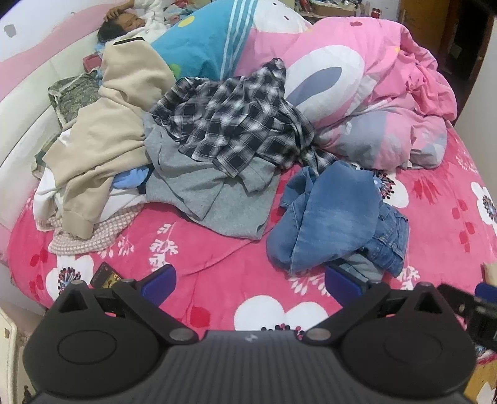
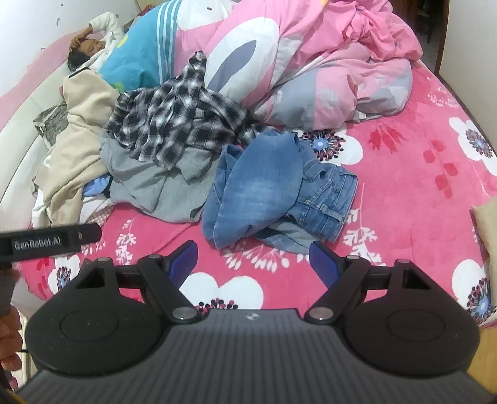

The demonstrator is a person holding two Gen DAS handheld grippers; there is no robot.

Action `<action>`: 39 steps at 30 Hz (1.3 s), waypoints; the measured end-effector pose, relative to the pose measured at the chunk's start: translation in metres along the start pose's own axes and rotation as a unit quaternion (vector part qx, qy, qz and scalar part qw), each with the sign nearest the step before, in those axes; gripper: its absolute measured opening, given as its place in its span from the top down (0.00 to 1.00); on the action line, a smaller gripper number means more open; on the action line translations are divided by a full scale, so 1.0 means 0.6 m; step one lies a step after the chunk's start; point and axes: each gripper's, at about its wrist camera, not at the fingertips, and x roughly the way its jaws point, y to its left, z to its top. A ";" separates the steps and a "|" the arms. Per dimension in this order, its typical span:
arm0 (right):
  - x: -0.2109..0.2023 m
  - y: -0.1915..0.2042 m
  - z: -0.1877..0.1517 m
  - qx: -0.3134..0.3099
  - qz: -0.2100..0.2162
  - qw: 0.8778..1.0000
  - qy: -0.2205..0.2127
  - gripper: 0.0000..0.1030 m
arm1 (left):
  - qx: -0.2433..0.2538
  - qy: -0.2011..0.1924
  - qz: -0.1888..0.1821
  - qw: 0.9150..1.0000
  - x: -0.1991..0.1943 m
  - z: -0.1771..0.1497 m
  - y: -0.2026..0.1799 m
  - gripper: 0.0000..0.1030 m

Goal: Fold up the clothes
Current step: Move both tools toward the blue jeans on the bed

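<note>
A crumpled pair of blue jeans (image 1: 335,217) (image 2: 273,189) lies on the pink flowered bedspread (image 1: 223,267) (image 2: 403,174). Behind it sits a heap of clothes: a black-and-white plaid shirt (image 1: 236,124) (image 2: 174,118) on a grey garment (image 1: 211,192) (image 2: 152,186), and a beige garment (image 1: 105,136) (image 2: 80,124) to the left. My left gripper (image 1: 250,282) hangs open over the bedspread, its right pad near the jeans' front edge, nothing between the fingers. My right gripper (image 2: 253,264) is open too, just in front of the jeans.
A person lies at the bed's far left (image 1: 124,21) (image 2: 87,43) under a blue and pink duvet (image 1: 357,77) (image 2: 310,62). A dark phone (image 1: 104,275) rests on the bedspread near my left finger. A beige cushion (image 2: 484,223) sits at the right edge.
</note>
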 end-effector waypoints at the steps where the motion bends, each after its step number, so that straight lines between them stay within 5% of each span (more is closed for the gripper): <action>1: 0.000 0.000 0.000 0.001 0.000 1.000 0.000 0.23 | 0.000 0.002 -0.001 1.000 0.002 0.001 0.002 0.01; 20: -0.023 -0.006 -0.006 0.008 -0.028 0.999 -0.021 0.23 | 0.015 -0.018 -0.035 0.999 -0.028 -0.016 -0.022 0.00; 39: -0.010 -0.002 0.001 0.015 -0.037 0.999 -0.014 0.23 | 0.001 0.007 -0.031 1.000 -0.008 -0.024 -0.021 0.00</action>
